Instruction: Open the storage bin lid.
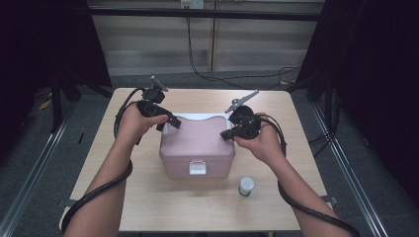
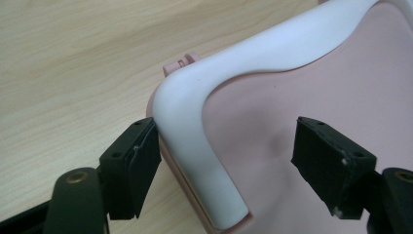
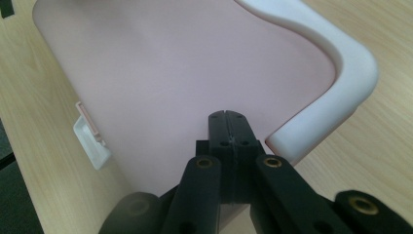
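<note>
At the middle of the high view a pink storage box (image 1: pixel 196 148) sits on the pale wood-grain bench (image 1: pixel 148 207), its lid down, a white latch (image 1: pixel 197 168) on the near face and a white carrying handle (image 1: pixel 197 117) lying folded along the far edge of the lid. The step in hand looks like getting hold of that handle.

The left tongs (image 1: pixel 174 123), at the box's upper left corner, stand wide. In the left gripper view the bend of the handle (image 2: pixel 187 117) lies between the jaws, the left one just against it and the other well clear over the pink lid, so nothing is gripped yet. The right tongs (image 1: pixel 228 134), at the box's upper right corner, are fully closed on nothing. In the right gripper view their tips rest on or just above the lid (image 3: pixel 185 78), beside the other bend of the handle (image 3: pixel 341 92); I cannot tell whether they touch.

The next move probably calls for the left jaws to close on the handle while the right tongs steady the lid.

A small white-capped jar (image 1: pixel 246 186) stands lower right of the box, apart from it. Beyond the bench lie grey floor, a loose black cable (image 1: pixel 232 78) and a pale panelled wall, with dark curtains at both sides.
</note>
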A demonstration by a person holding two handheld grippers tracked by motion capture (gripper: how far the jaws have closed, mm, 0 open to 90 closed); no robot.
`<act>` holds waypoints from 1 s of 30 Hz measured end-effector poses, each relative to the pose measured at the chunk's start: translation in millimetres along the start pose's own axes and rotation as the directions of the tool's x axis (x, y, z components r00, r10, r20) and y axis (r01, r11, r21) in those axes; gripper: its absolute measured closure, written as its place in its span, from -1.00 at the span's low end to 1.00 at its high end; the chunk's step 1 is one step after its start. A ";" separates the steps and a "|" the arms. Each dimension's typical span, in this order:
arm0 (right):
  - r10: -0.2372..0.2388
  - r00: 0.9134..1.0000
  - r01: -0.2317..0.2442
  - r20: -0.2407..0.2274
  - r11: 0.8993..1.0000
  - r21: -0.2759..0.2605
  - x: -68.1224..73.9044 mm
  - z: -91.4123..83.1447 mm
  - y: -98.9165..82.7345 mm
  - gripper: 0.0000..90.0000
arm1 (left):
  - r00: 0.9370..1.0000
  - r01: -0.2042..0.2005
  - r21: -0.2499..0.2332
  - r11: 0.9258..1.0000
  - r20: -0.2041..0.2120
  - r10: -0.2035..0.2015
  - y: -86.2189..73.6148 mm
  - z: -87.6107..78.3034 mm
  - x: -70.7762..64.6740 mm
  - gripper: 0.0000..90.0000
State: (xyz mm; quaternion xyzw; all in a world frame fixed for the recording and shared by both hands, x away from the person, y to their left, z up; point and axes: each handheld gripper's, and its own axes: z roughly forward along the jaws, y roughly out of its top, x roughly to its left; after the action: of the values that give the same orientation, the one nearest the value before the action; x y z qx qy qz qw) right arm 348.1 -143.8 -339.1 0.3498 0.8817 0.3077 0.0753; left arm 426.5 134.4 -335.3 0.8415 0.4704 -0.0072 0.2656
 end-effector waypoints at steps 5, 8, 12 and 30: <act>0.017 1.000 -0.017 -0.017 1.000 -0.016 -1.4 0.9 -1.4 1.00 | 1.000 -0.002 -0.020 1.000 0.004 0.002 0.1 -7.8 -2.4 -0.43; 0.014 1.000 -0.014 -0.011 1.000 -0.014 -0.2 0.9 -1.1 1.00 | 1.000 -0.006 -0.037 0.999 0.009 0.006 -2.7 -11.2 -1.9 -0.40; 0.012 1.000 -0.012 -0.007 1.000 -0.011 0.3 1.0 -0.6 1.00 | 1.000 -0.006 -0.050 0.999 0.014 0.007 -4.0 -13.6 -2.2 -0.39; 0.021 1.000 -0.022 -0.012 1.000 -0.018 1.9 4.3 1.4 1.00 | 0.999 -0.035 -0.074 0.997 -0.017 0.034 -8.0 -24.0 -11.5 -0.37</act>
State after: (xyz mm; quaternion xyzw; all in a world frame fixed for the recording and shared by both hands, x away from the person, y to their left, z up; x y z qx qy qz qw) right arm 349.0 -139.7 -341.5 0.3568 0.8754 0.3185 0.0700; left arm 408.0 139.6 -315.2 0.8390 0.4579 0.0216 0.2931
